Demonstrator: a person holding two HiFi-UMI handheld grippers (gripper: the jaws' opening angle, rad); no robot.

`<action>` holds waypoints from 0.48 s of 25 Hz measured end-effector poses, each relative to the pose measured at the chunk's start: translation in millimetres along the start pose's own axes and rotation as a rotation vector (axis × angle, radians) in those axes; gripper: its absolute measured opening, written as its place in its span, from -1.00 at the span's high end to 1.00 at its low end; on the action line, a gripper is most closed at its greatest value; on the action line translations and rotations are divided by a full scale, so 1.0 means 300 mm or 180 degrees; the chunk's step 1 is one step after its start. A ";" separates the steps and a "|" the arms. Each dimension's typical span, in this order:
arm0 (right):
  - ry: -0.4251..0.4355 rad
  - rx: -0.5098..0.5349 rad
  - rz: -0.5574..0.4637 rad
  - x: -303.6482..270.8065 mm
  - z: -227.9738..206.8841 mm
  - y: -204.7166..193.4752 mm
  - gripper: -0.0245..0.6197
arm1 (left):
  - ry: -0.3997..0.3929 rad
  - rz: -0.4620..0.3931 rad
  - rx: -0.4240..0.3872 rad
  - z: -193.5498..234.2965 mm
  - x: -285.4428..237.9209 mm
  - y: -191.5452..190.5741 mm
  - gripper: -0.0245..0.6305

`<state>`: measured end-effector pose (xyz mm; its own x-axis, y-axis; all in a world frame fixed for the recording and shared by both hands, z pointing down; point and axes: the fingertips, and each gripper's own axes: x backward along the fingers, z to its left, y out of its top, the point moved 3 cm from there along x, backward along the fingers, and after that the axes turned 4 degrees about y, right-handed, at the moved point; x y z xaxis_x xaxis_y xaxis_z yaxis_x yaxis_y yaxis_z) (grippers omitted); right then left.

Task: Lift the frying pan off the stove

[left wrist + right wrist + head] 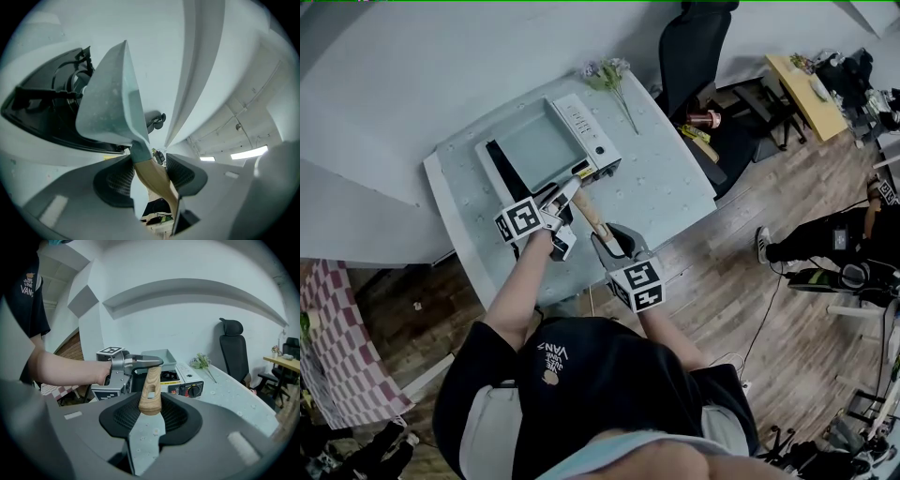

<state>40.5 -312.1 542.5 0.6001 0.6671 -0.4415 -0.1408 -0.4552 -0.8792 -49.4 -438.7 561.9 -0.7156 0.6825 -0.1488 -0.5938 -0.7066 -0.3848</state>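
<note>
A square grey frying pan lies over the white portable gas stove on the table. Its wooden handle points toward me. My left gripper is shut on the handle close to the pan, where the grey neck meets the wood. My right gripper is shut on the handle's outer end. In the left gripper view the pan's underside shows above the black burner. Whether it touches the burner I cannot tell.
The pale speckled table holds a sprig of flowers behind the stove. A black office chair stands at the table's far right corner. Further right are a wooden desk and another person on the wooden floor.
</note>
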 end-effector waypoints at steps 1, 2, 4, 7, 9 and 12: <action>0.0012 0.0001 -0.0013 0.011 0.006 -0.001 0.51 | -0.0002 -0.0008 -0.0021 -0.010 0.008 -0.006 0.29; 0.0027 0.0003 -0.0028 0.022 0.013 0.000 0.51 | 0.0000 -0.0017 -0.0036 -0.019 0.016 -0.012 0.29; 0.0052 0.0026 -0.0042 0.043 0.024 -0.003 0.51 | 0.0002 -0.0033 -0.0046 -0.031 0.033 -0.027 0.29; 0.0090 0.0081 -0.0050 0.073 0.036 -0.010 0.51 | 0.0007 -0.0066 -0.0039 -0.047 0.056 -0.050 0.29; 0.0117 0.0114 -0.0051 0.098 0.042 -0.023 0.51 | 0.0012 -0.0093 -0.0039 -0.059 0.072 -0.073 0.29; 0.0167 0.0143 -0.0030 0.141 0.056 -0.047 0.51 | 0.0027 -0.0132 -0.0051 -0.079 0.101 -0.111 0.29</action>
<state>54.7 -267.6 533.2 0.6419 0.6387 -0.4242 -0.1696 -0.4214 -0.8909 -42.5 -390.1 548.8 -0.6874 0.7126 -0.1400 -0.6169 -0.6747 -0.4052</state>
